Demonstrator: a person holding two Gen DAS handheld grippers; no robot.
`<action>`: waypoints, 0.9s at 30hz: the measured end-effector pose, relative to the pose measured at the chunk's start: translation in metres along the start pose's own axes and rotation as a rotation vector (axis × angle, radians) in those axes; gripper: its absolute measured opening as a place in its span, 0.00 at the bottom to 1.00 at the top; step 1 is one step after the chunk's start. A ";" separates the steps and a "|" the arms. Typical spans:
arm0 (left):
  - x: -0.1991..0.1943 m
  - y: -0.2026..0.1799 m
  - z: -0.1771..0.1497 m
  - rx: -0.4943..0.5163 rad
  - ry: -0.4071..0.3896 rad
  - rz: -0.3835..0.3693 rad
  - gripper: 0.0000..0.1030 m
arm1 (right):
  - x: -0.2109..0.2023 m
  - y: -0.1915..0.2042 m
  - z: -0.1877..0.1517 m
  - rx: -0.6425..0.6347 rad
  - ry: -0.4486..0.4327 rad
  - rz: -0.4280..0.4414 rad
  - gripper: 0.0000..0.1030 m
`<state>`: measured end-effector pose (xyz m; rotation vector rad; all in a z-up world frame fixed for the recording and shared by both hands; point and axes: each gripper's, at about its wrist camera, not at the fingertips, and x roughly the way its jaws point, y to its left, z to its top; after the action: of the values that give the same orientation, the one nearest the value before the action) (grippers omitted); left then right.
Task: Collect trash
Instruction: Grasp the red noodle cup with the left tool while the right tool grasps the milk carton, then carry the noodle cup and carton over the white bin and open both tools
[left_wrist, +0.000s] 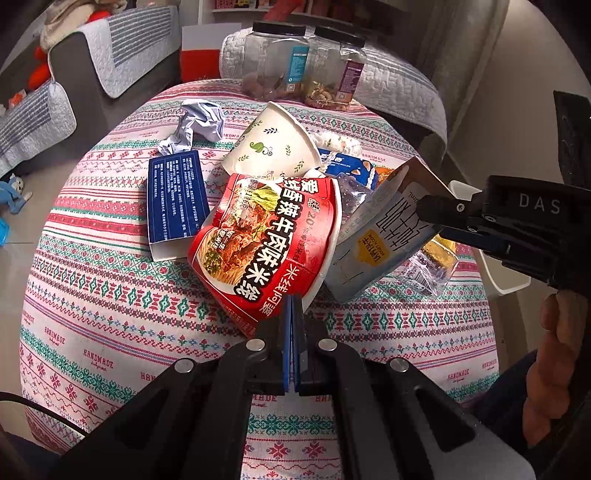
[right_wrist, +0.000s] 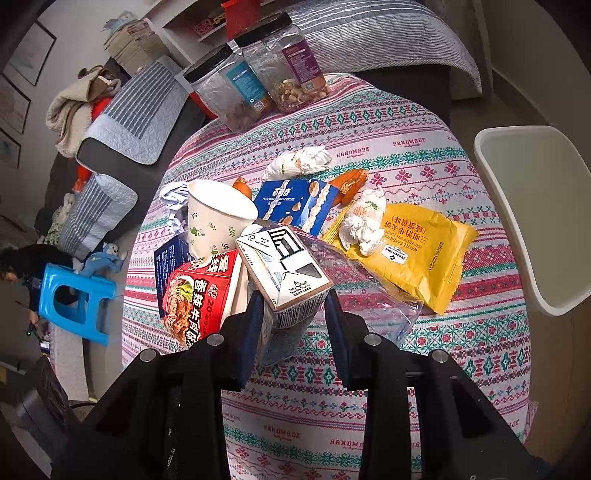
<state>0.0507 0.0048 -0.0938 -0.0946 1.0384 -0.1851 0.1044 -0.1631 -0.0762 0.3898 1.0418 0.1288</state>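
A pile of trash lies on the round table. My left gripper (left_wrist: 292, 306) is shut on the rim of a crushed red noodle cup (left_wrist: 269, 240), which also shows in the right wrist view (right_wrist: 199, 295). My right gripper (right_wrist: 293, 314) is shut on a white milk carton (right_wrist: 284, 269), which also shows in the left wrist view (left_wrist: 384, 236), held tilted above the pile. Behind them lie a white paper cup (left_wrist: 273, 142), a dark blue box (left_wrist: 173, 199), a crumpled paper ball (left_wrist: 197, 123), a blue biscuit box (right_wrist: 295, 203), a yellow wafer packet (right_wrist: 410, 254) and crumpled tissues (right_wrist: 364, 225).
Two clear jars with black lids (right_wrist: 255, 74) stand at the table's far edge. A patterned tablecloth (right_wrist: 406, 155) covers the table. A white chair (right_wrist: 535, 214) is at the right. A sofa (left_wrist: 92, 62) and a blue stool (right_wrist: 74, 302) are to the left.
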 end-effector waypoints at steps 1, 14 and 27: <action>-0.003 0.002 0.000 -0.011 -0.005 -0.007 0.00 | -0.003 0.001 -0.001 -0.006 -0.007 0.003 0.31; 0.005 -0.016 0.000 0.097 -0.053 0.157 0.64 | -0.049 -0.004 0.000 -0.012 -0.160 0.015 0.31; 0.031 -0.026 0.010 0.187 -0.015 0.267 0.21 | -0.063 -0.019 0.001 0.007 -0.195 0.031 0.31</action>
<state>0.0720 -0.0269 -0.1107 0.2110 1.0038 -0.0373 0.0720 -0.1992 -0.0319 0.4167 0.8446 0.1127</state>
